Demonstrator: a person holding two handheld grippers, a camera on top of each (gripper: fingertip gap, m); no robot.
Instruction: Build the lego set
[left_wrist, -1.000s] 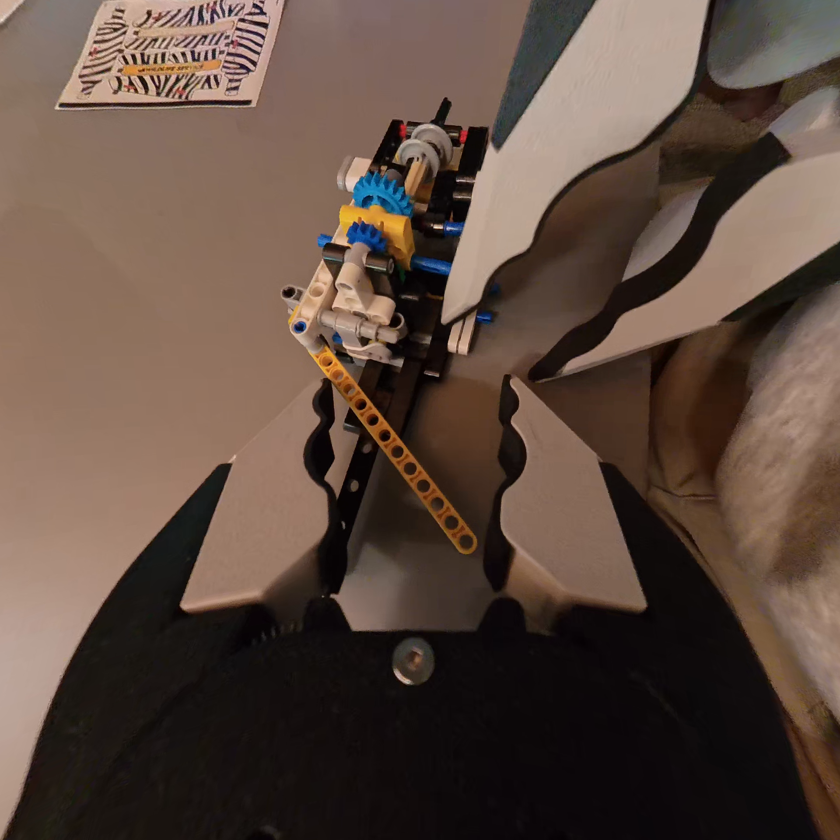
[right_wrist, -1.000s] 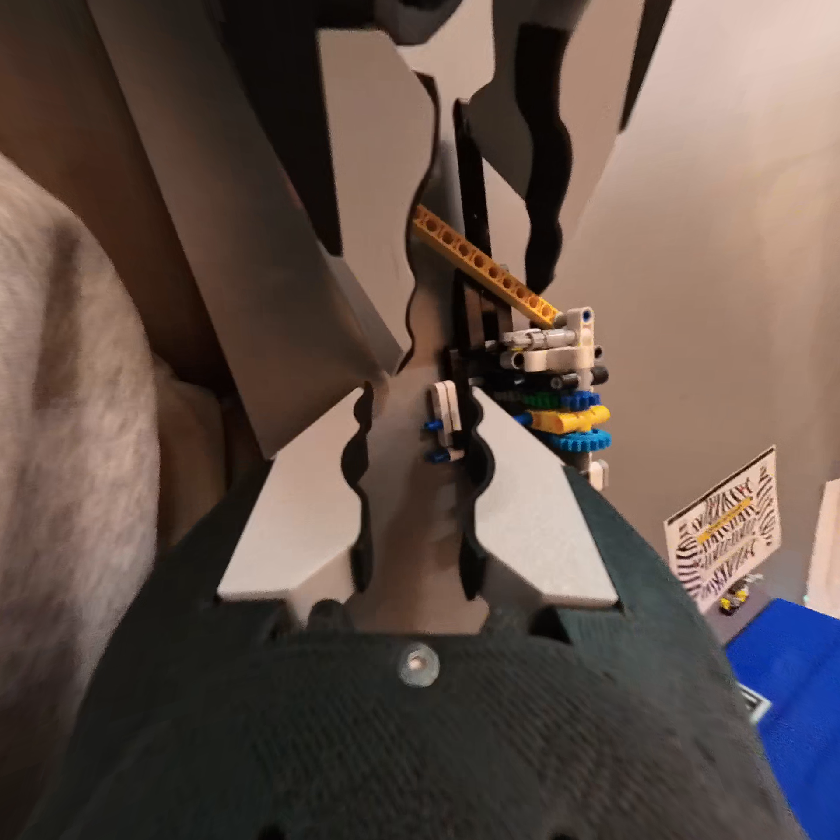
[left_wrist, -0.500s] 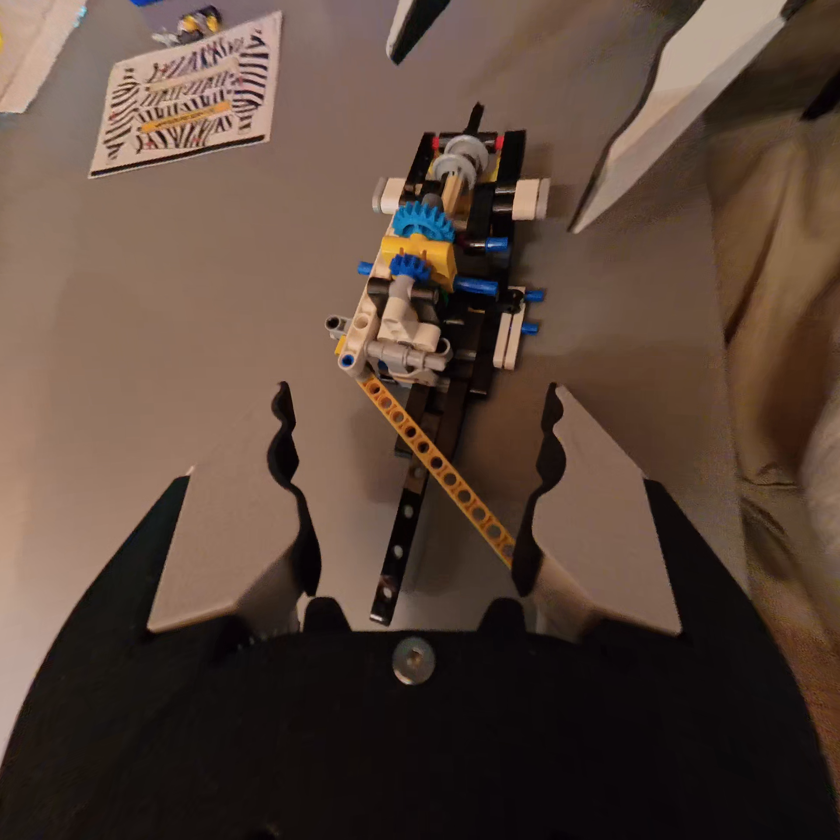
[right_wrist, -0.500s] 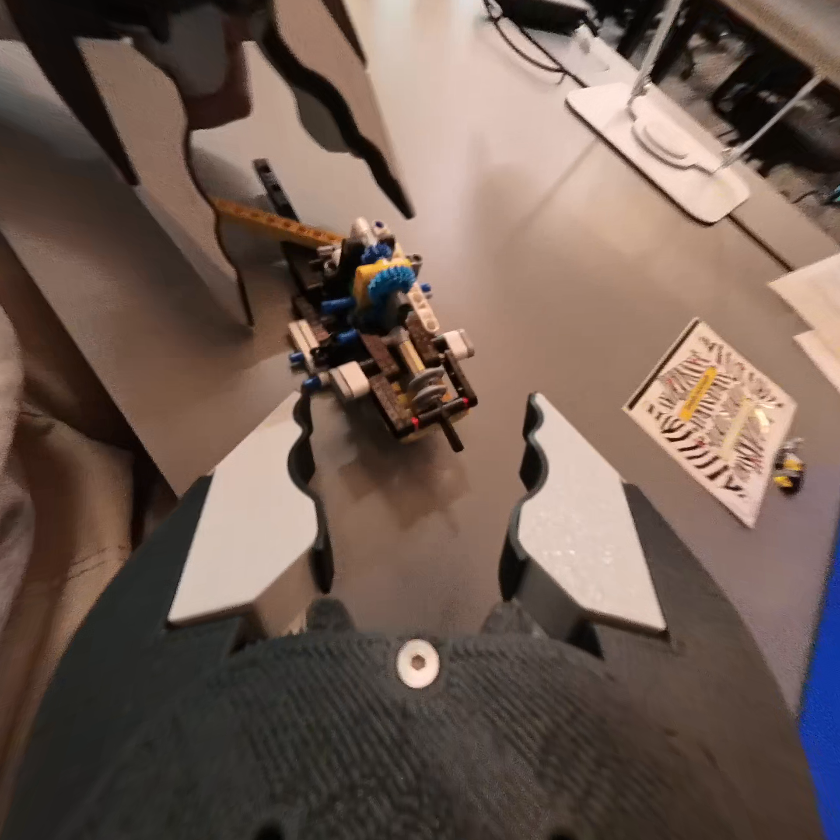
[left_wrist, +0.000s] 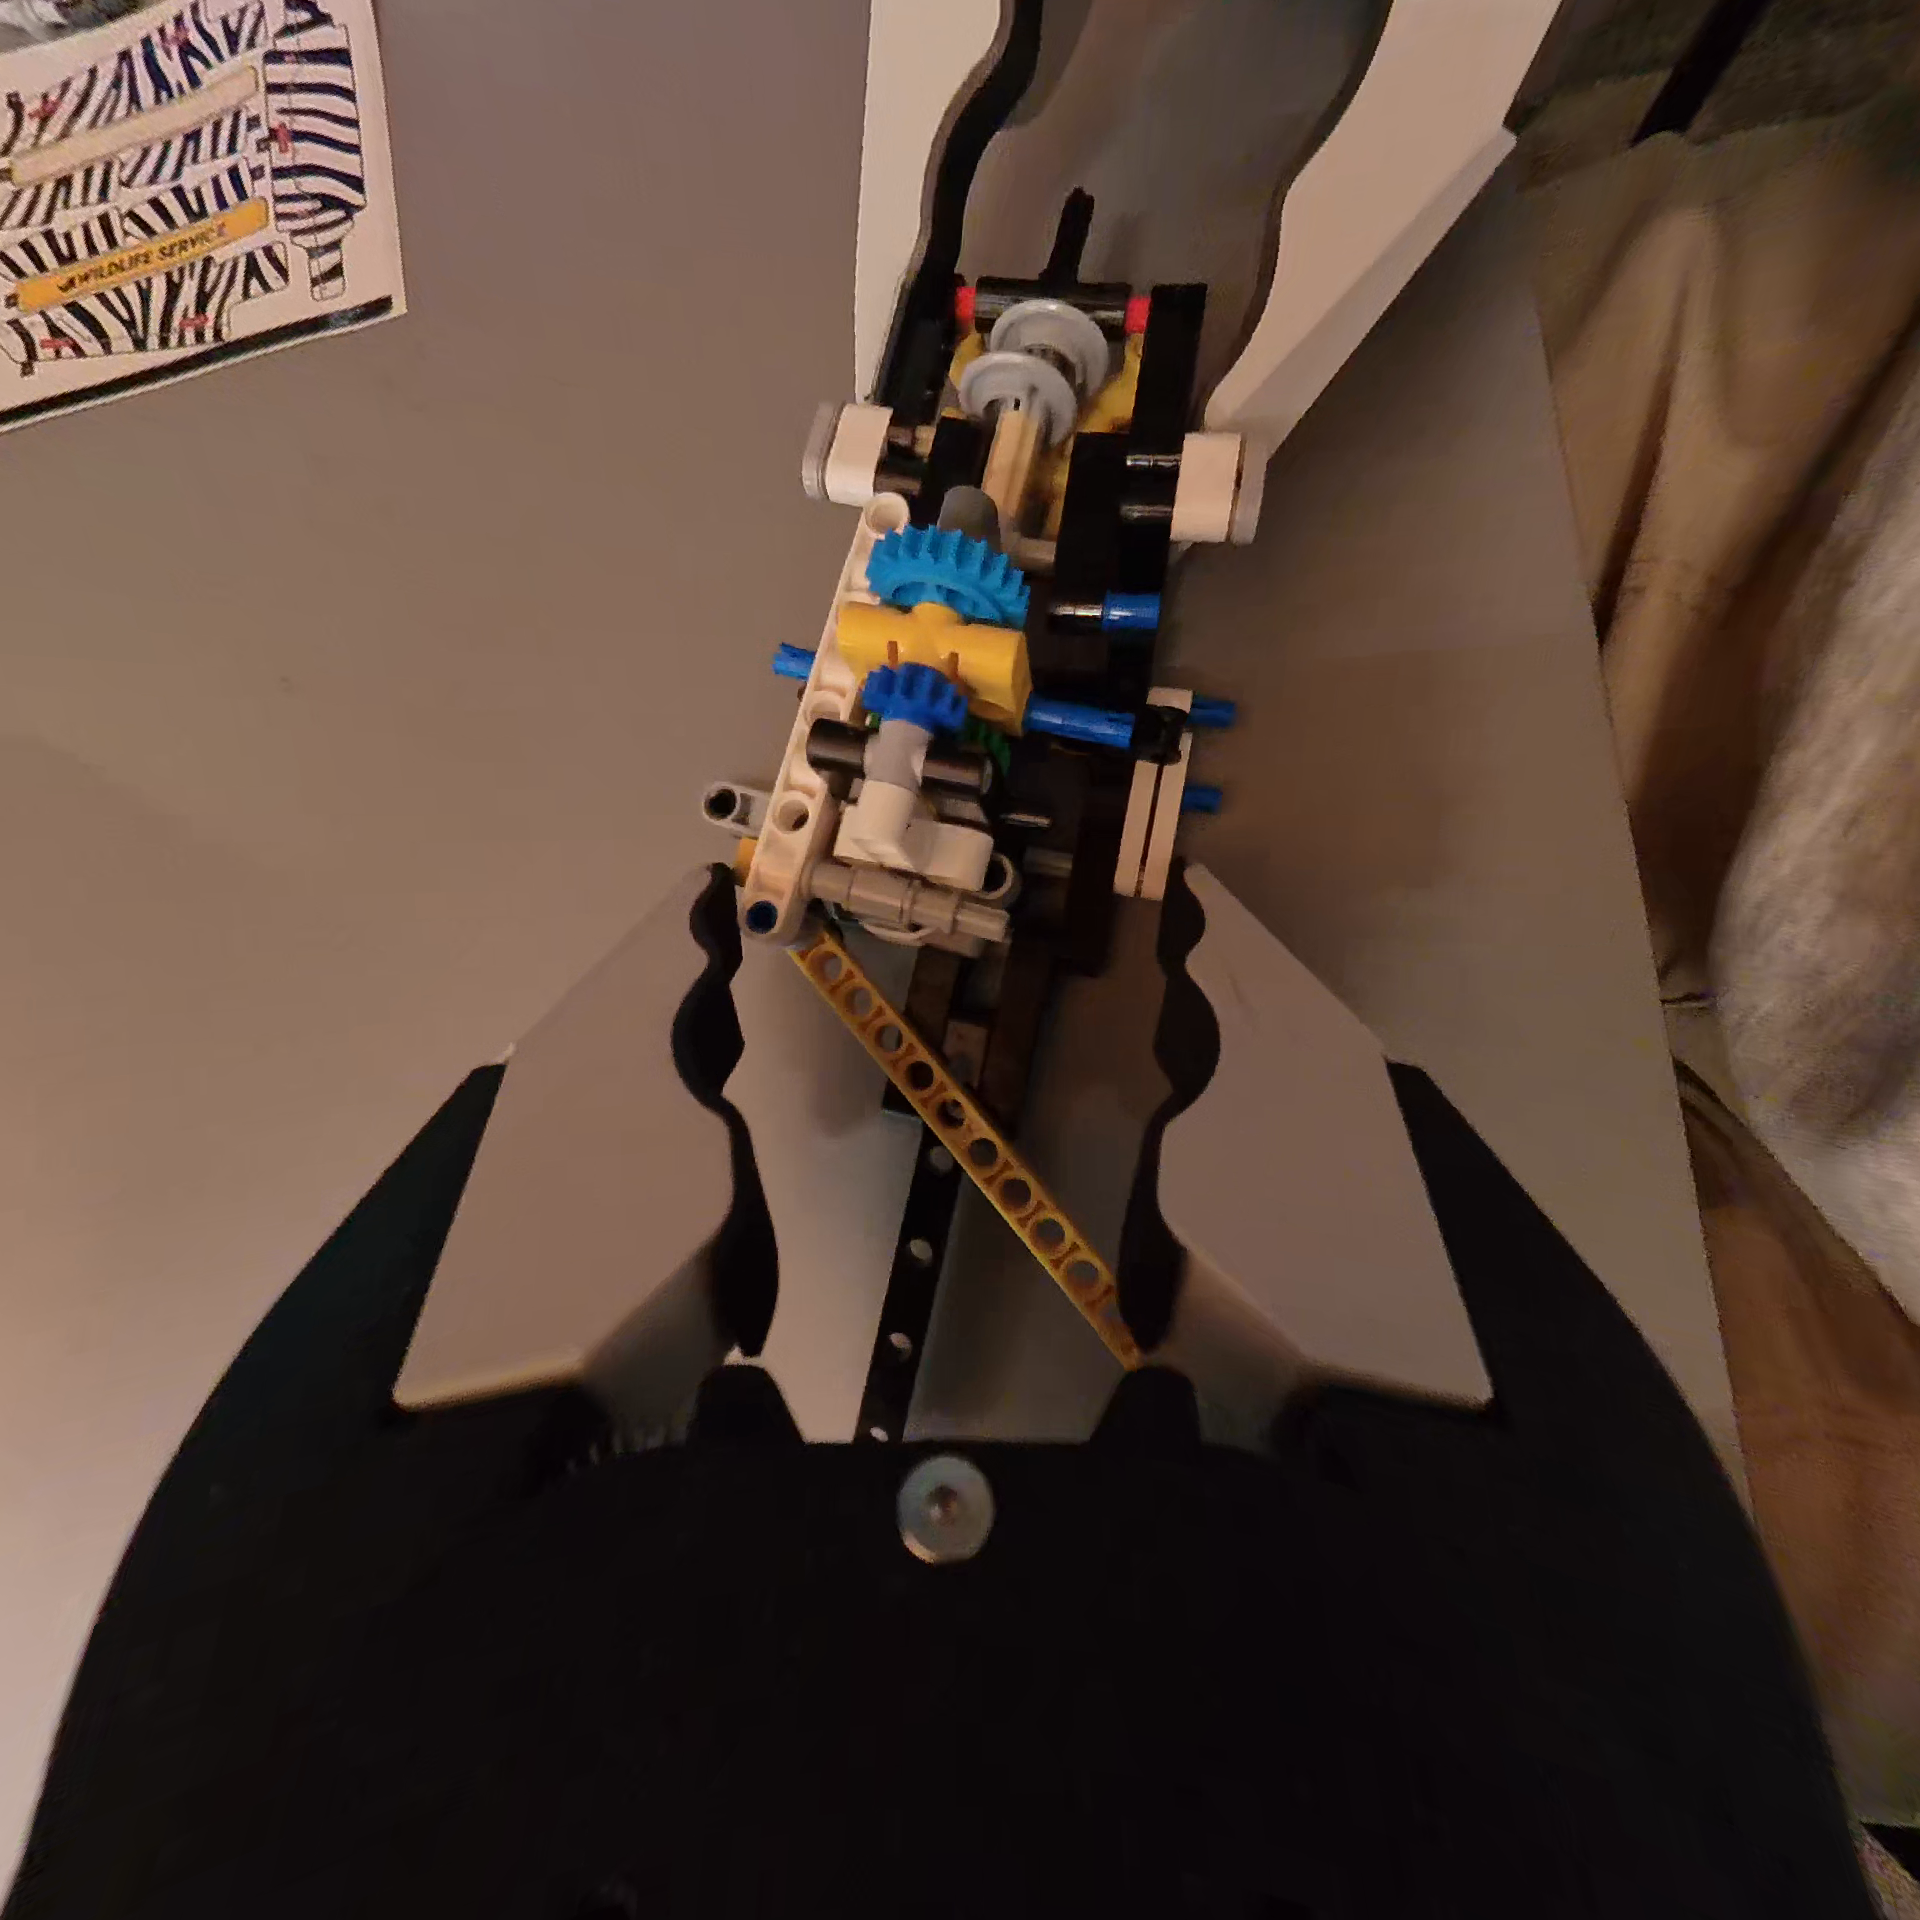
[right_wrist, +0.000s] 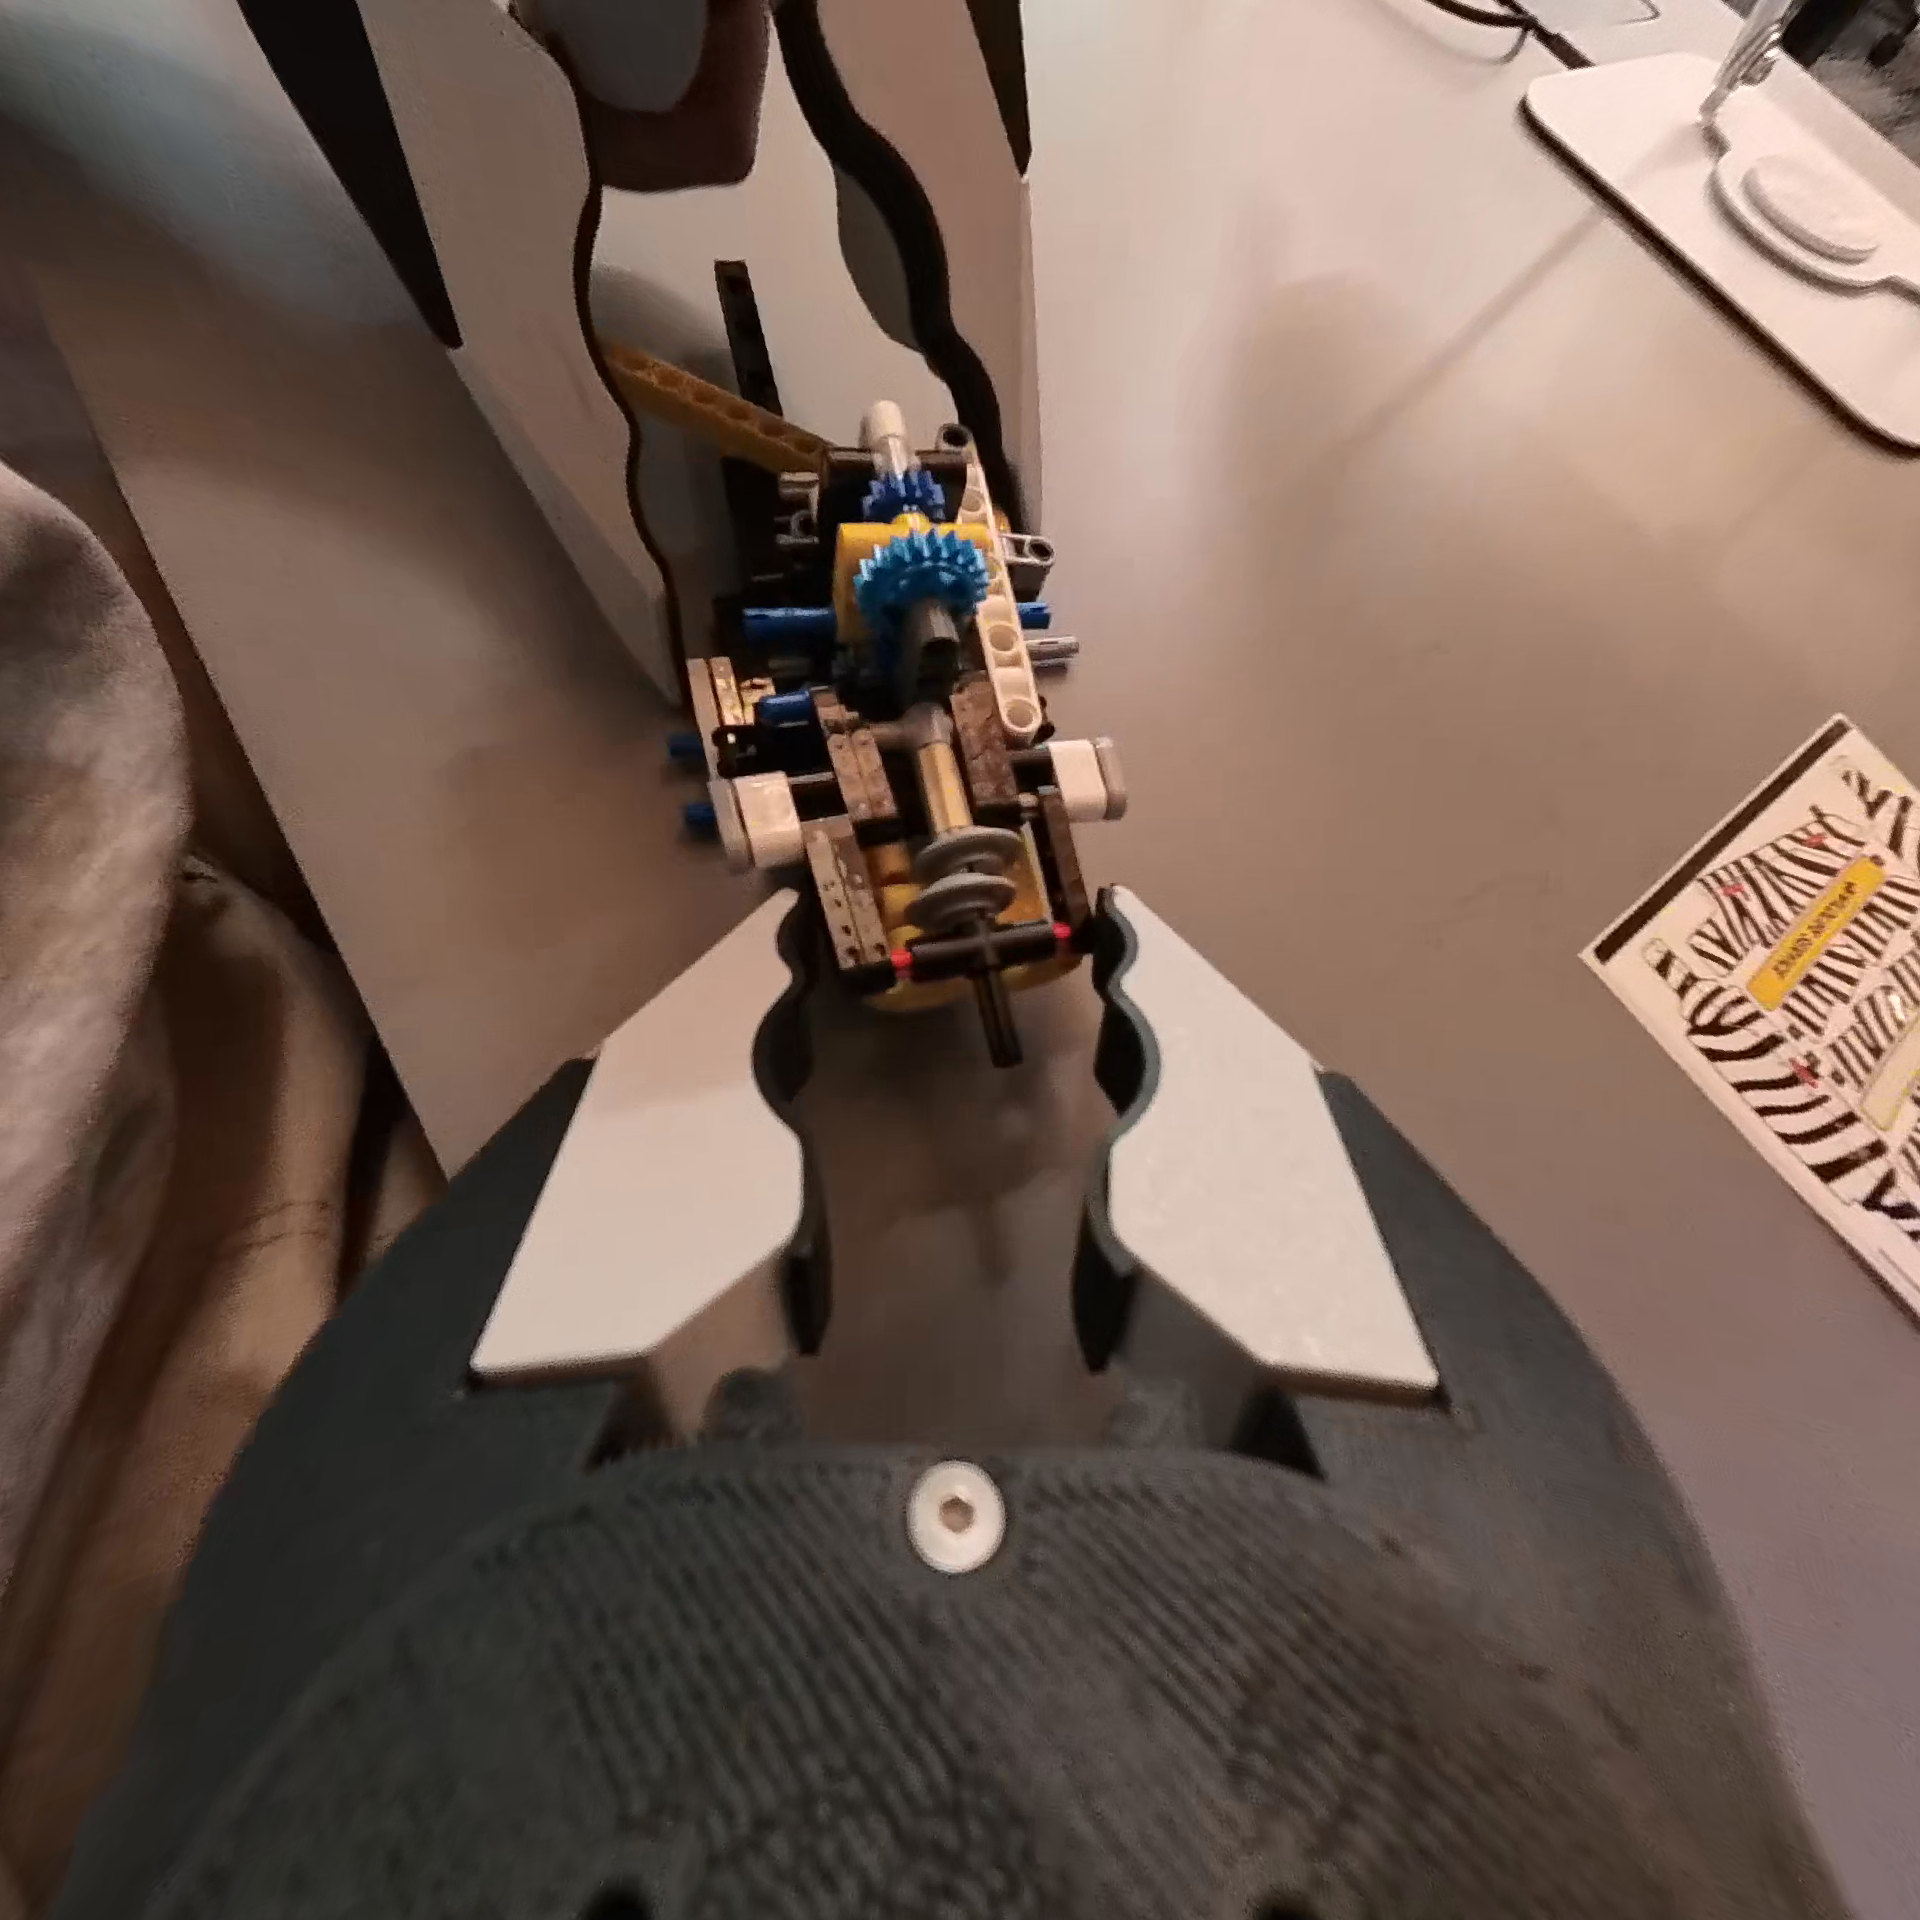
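The lego model (left_wrist: 997, 623) is a black frame with blue gears, a yellow block, white beams and grey wheels on a shaft. It lies on the grey table (left_wrist: 416, 727). My left gripper (left_wrist: 951, 883) pinches its near end, fingertips against both sides. A yellow holed beam (left_wrist: 966, 1132) and a black beam (left_wrist: 914, 1278) run back between its fingers. My right gripper (right_wrist: 945, 909) pinches the opposite end of the model (right_wrist: 914, 727), by the black axle. Each gripper also shows in the other view, facing its own: the right (left_wrist: 1055, 416), the left (right_wrist: 847, 592).
A zebra-striped sticker sheet (left_wrist: 177, 208) lies flat on the table to one side, also in the right wrist view (right_wrist: 1787, 997). A white stand base (right_wrist: 1766, 208) sits farther off. The table edge and a person's beige clothing (left_wrist: 1766, 727) are close by the model. There is about 7 cm between the tips of the two grippers.
Half a second ago both grippers were wide open and back from the model. Both have moved in from opposite ends and narrowed onto its sides.
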